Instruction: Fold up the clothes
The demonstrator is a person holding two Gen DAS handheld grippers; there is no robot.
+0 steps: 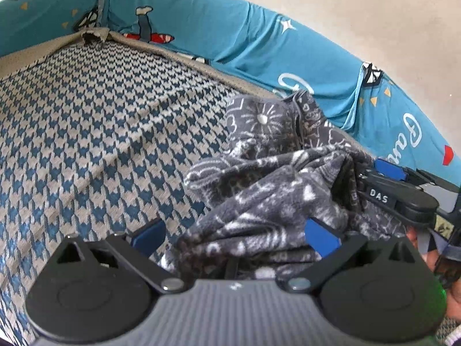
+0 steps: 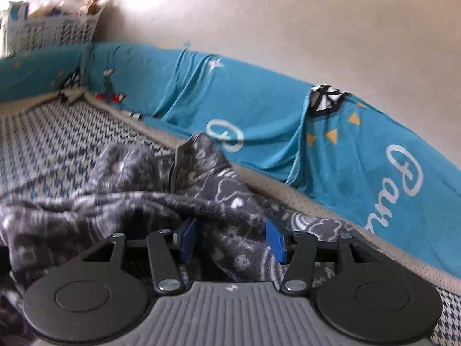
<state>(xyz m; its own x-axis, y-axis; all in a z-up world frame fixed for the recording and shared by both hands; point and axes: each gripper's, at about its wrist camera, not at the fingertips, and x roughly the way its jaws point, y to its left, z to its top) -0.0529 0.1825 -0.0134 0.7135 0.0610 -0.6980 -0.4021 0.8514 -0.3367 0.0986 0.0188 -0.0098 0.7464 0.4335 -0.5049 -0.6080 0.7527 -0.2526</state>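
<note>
The left gripper (image 1: pixel 234 238) has its jaws wide apart, with grey cloth (image 1: pixel 268 178) bunched between them near the bed's (image 1: pixel 86 132) far edge. The right gripper (image 2: pixel 232 240) seems to pinch a fold, though it's blurry.

Open houndstooth mattress (image 1: pixel 86 144) left of bunched garment (image 1: pixel 273 196)

The garment (image 1: pixel 270 190) is dark grey fleece with white line patterns and a snap button, bunched in a rumpled heap, its folds running between both pairs of blue fingers (image 2: pixel 275 240).
</note>
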